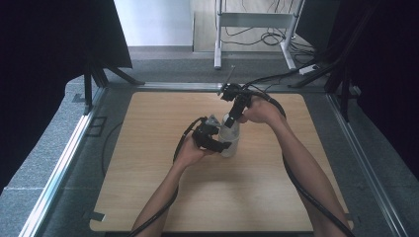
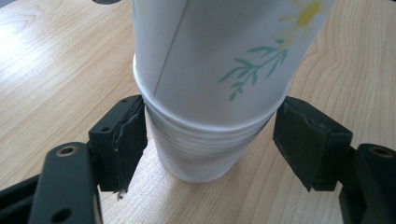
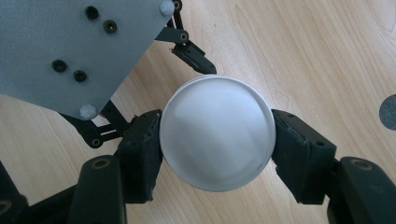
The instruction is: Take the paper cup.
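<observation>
The stack of paper cups [image 1: 230, 136] stood upside down near the middle of the wooden table [image 1: 148, 197], and both tools were on it. The right gripper [image 1: 236, 116] came down from above, its jaws clamped on the top cup [image 3: 217, 133] of the stack, the one with the daisy print. The left gripper [image 1: 223, 145] came in from the left, low down, its jaws set to either side of the lower cups [image 2: 201, 149]; the left pad touched the rolled rims, but a sliver of gap showed at the right pad, so I'd call that one not yet gripping.

Here's where it looked risky. With the lower cups not truly pinned, a lift by the right gripper could have dragged two or three nested cups up together, or tipped the whole stack. A harder squeeze from the left could have crushed the thin paper walls out of round and jammed the cups tighter.

The tabletop was pale wood grain, bare around the stack. Grey carpet [image 1: 59, 148] surrounded it, dark curtains [image 1: 44, 59] hung at left and right, and a white table frame [image 1: 257, 29] with loose cables stood at the far side.
</observation>
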